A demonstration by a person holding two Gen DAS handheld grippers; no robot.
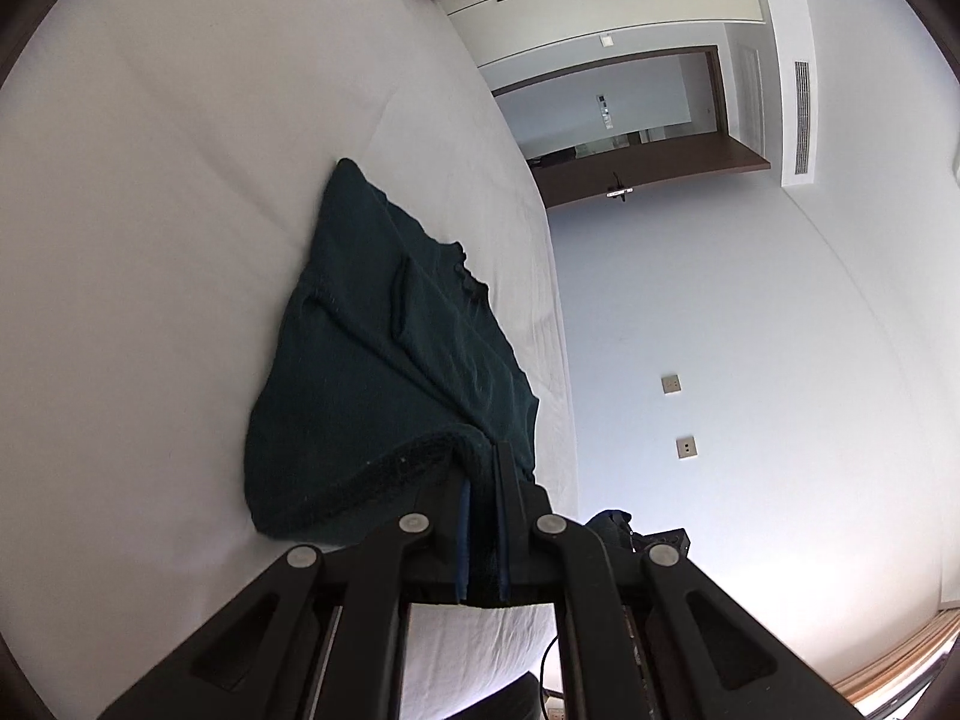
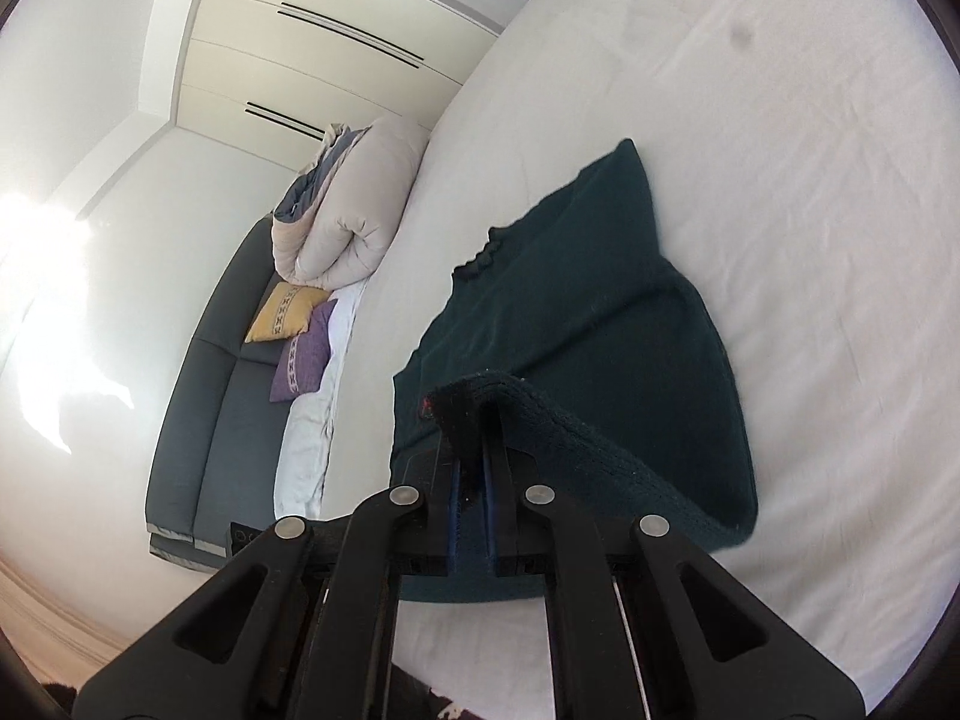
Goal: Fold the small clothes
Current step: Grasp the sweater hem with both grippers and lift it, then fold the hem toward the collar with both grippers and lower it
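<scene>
My left tongs [image 1: 485, 468] and right tongs [image 2: 471, 420] each pinch a corner of the thick hem of the dark green sweater [image 1: 384, 360], lifting that edge off the white bed [image 1: 180, 240] so I can carry it over the rest, which lies flat.

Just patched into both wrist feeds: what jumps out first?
A dark green sweater lies on the white bed, its near ribbed hem lifted. The left gripper and right gripper each pinch that hem. Beside the bed, a rolled duvet sits on a grey sofa.
</scene>
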